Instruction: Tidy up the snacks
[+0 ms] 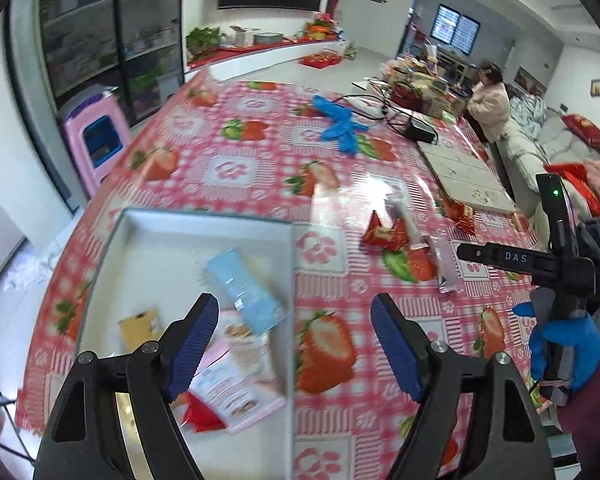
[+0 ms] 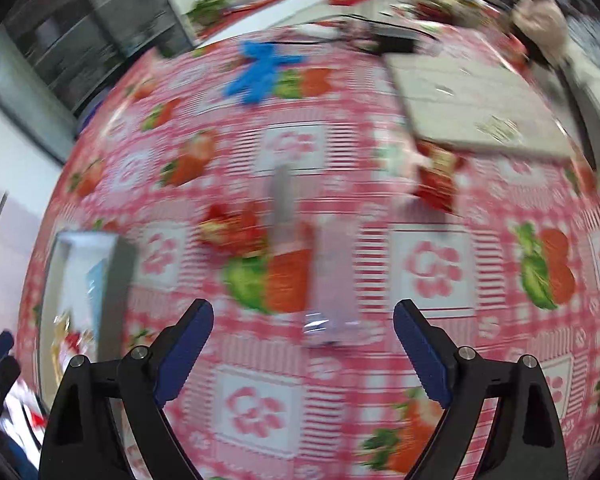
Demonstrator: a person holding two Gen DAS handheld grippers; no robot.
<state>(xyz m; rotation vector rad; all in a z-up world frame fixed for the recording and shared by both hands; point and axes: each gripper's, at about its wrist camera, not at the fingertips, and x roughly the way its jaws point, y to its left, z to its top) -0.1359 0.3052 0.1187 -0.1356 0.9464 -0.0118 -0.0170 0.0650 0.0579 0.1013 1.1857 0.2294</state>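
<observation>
A white box [image 1: 204, 224] sits at the table's near left. It holds a light blue packet [image 1: 244, 292], a pink-and-white packet [image 1: 236, 384], a tan packet [image 1: 138, 328] and a red one [image 1: 202, 412]. My left gripper [image 1: 294, 308] hovers open over the box's right rim with nothing between its fingers. Loose on the cloth lie a red snack [image 1: 384, 234], a silvery stick [image 1: 404, 216], a long pink packet [image 1: 444, 264] and another red packet [image 1: 462, 214]. In the blurred right wrist view, my right gripper [image 2: 304, 312] is open above the pink packet [image 2: 334, 280], not touching it.
Blue gloves [image 1: 340, 124] lie mid-table, near a black adapter [image 1: 418, 130] with cables. A flat white board [image 1: 464, 176] lies at the right. A blue-gloved hand [image 1: 564, 344] holds the other tool. A pink stool [image 1: 96, 136] stands left; a person [image 1: 490, 104] stands beyond the table.
</observation>
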